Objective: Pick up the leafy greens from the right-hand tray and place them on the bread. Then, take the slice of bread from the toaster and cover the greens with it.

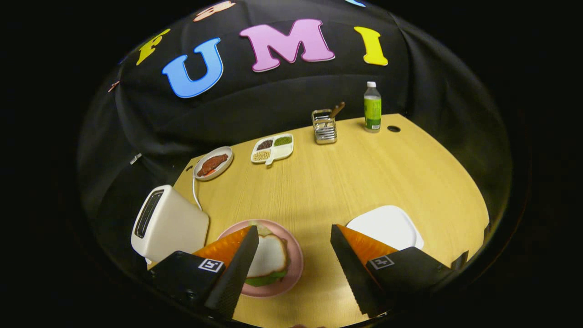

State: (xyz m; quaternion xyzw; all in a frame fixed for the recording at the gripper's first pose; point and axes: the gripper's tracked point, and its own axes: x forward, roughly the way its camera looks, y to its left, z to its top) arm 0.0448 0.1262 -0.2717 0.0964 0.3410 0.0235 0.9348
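Gripper view — gripper spread wide, holding nothing. Bread sits on the greens on the pink plate, seemingly another slice beneath. Toaster left, white tray right.

Wooden table: toaster, plates, bottle
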